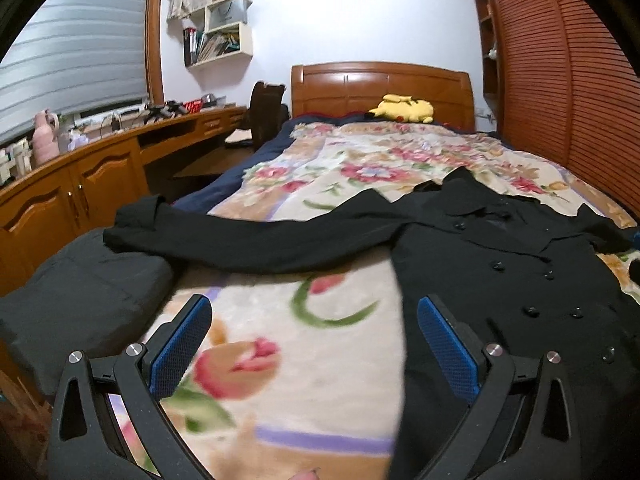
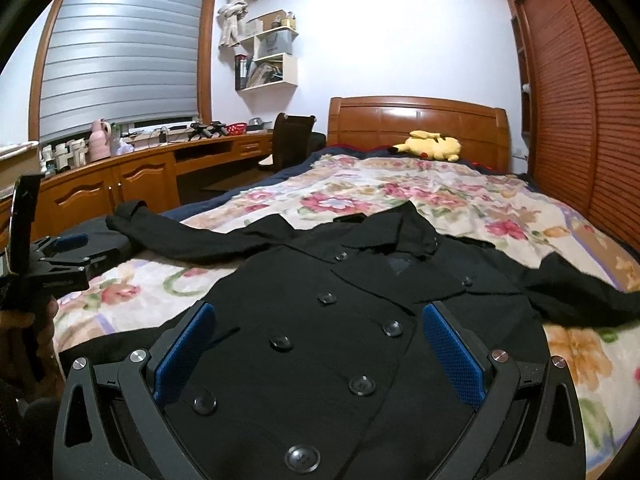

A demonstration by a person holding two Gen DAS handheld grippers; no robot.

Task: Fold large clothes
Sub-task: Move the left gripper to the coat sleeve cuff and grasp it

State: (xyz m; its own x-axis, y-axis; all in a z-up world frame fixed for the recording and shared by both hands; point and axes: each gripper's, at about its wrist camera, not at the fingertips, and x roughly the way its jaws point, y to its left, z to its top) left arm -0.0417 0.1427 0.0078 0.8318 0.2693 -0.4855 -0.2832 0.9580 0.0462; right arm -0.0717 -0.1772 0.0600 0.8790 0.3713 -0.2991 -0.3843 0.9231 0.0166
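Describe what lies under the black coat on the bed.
The black coat lies flat, front up, on a floral blanket; its left sleeve end runs onto a dark cushion. Anything beneath the coat's body is covered.

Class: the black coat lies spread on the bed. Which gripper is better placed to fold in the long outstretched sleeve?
Left. The left gripper hangs open over the blanket just below that sleeve. The right gripper hangs open over the coat's buttoned front, farther from it.
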